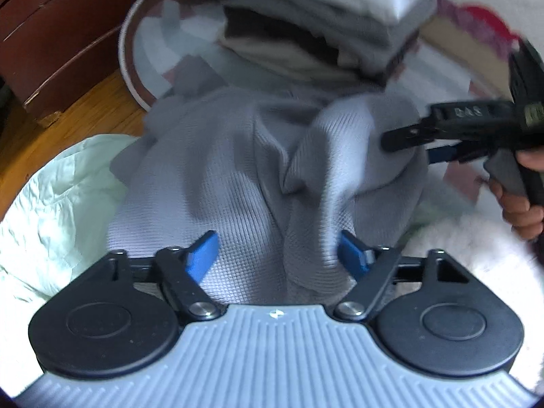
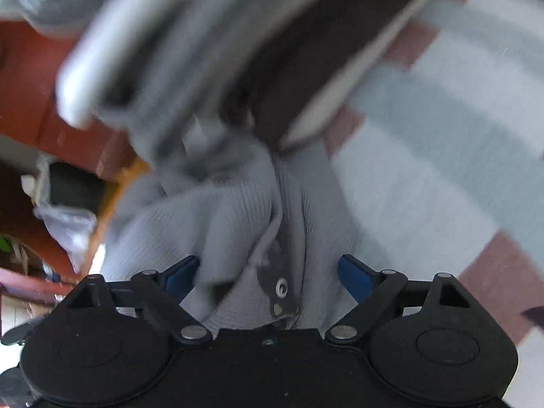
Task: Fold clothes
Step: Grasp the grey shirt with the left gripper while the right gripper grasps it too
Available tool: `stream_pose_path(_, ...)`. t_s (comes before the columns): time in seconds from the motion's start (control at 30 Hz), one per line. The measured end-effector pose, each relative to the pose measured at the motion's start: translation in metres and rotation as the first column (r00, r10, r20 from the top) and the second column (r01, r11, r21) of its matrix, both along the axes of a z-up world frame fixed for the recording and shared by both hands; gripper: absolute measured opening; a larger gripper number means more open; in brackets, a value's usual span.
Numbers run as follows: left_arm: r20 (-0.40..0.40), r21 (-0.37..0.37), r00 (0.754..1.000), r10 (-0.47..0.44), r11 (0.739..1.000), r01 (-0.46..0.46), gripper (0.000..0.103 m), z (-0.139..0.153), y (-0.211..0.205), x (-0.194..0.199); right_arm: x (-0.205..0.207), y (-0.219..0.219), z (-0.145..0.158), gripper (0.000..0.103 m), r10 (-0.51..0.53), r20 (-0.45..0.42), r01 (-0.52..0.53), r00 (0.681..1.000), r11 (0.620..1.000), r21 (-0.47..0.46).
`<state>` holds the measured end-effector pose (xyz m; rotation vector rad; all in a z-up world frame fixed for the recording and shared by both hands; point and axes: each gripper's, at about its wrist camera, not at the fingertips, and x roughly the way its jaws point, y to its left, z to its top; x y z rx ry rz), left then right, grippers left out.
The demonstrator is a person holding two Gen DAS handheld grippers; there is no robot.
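Note:
A grey waffle-knit garment [image 1: 238,170] lies bunched on the patterned bed cover, in front of a stack of folded clothes [image 1: 306,27]. My left gripper [image 1: 280,255] is open, its blue fingers [image 1: 202,255] spread either side of the cloth at its near edge. My right gripper [image 1: 404,137] comes in from the right, against a raised fold of the garment. In the right wrist view the garment [image 2: 238,221] fills the space between the wide-open blue fingers [image 2: 355,277] of the right gripper [image 2: 268,275], with a snap tab [image 2: 280,289] showing. The views are motion-blurred.
A pale green cloth [image 1: 57,204] lies at the left. A white fluffy cloth [image 1: 459,248] is at the right. A wooden dresser [image 1: 51,34] and wood floor [image 1: 78,115] are beyond the bed's left edge. The folded stack [image 2: 204,51] looms close in the right wrist view.

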<state>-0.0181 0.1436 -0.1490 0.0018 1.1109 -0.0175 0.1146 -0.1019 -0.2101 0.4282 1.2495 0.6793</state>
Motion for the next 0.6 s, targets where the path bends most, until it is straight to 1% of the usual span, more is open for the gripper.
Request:
stream_pose_path(0.03, 0.008, 0.004, 1.000, 0.011, 1.000, -0.011, 0.083, -0.006, -0.001, 0.002, -0.004, 0.000, 0.003, 0.062, 0.009, 0.018, -0.009, 1.000, 1.000, 0.026)
stream_pose_path(0.07, 0.016, 0.008, 1.000, 0.022, 1.000, -0.022, 0.083, -0.012, -0.002, 0.004, -0.009, 0.000, 0.006, 0.032, 0.017, 0.035, -0.019, 0.999, 0.998, 0.052)
stream_pose_path(0.1, 0.024, 0.012, 0.999, 0.033, 0.999, -0.033, 0.075, -0.018, -0.003, 0.007, -0.013, 0.000, 0.009, 0.021, 0.023, 0.057, -0.027, 0.998, 0.997, 0.075)
stream_pose_path(0.13, 0.032, 0.015, 0.999, 0.044, 0.999, -0.045, 0.050, -0.025, -0.005, 0.009, -0.019, -0.004, 0.019, 0.019, 0.019, 0.099, -0.027, 0.995, 0.996, 0.080)
stream_pose_path(0.17, 0.047, 0.023, 0.998, 0.049, 0.998, -0.050, 0.041, -0.029, -0.007, 0.010, -0.026, -0.010, 0.030, 0.016, 0.008, 0.137, -0.022, 0.991, 0.995, 0.100)
stream_pose_path(0.2, 0.091, 0.048, 0.995, 0.032, 0.998, -0.036, 0.024, -0.025, -0.012, 0.009, -0.032, -0.019, 0.042, 0.015, -0.015, 0.164, -0.009, 0.986, 0.990, 0.144)
stream_pose_path(0.23, 0.138, 0.073, 0.990, 0.014, 0.997, -0.024, 0.014, -0.018, -0.018, 0.007, -0.039, -0.028, 0.054, 0.014, -0.040, 0.190, 0.004, 0.981, 0.982, 0.189)
stream_pose_path(0.3, 0.226, 0.080, 0.974, -0.028, 0.997, 0.010, 0.008, 0.000, -0.029, 0.003, -0.055, -0.046, 0.076, 0.013, -0.093, 0.230, 0.030, 0.969, 0.964, 0.265)
stream_pose_path(0.37, 0.312, 0.076, 0.948, -0.063, 0.996, 0.042, 0.008, 0.023, -0.041, 0.000, -0.073, -0.065, 0.098, 0.012, -0.148, 0.277, 0.060, 0.949, 0.951, 0.302)
stream_pose_path(0.47, 0.438, 0.065, 0.893, -0.106, 0.994, 0.086, 0.008, 0.060, -0.060, -0.008, -0.105, -0.098, 0.128, 0.012, -0.246, 0.338, 0.119, 0.909, 0.927, 0.356)
stream_pose_path(0.53, 0.512, 0.026, 0.849, -0.129, 0.991, 0.135, 0.007, 0.085, -0.072, -0.014, -0.121, -0.119, 0.140, 0.012, -0.314, 0.363, 0.162, 0.877, 0.906, 0.392)
stream_pose_path(0.6, 0.563, -0.002, 0.811, -0.161, 0.981, 0.196, 0.007, 0.107, -0.088, -0.017, -0.137, -0.143, 0.155, 0.012, -0.380, 0.385, 0.208, 0.841, 0.884, 0.418)
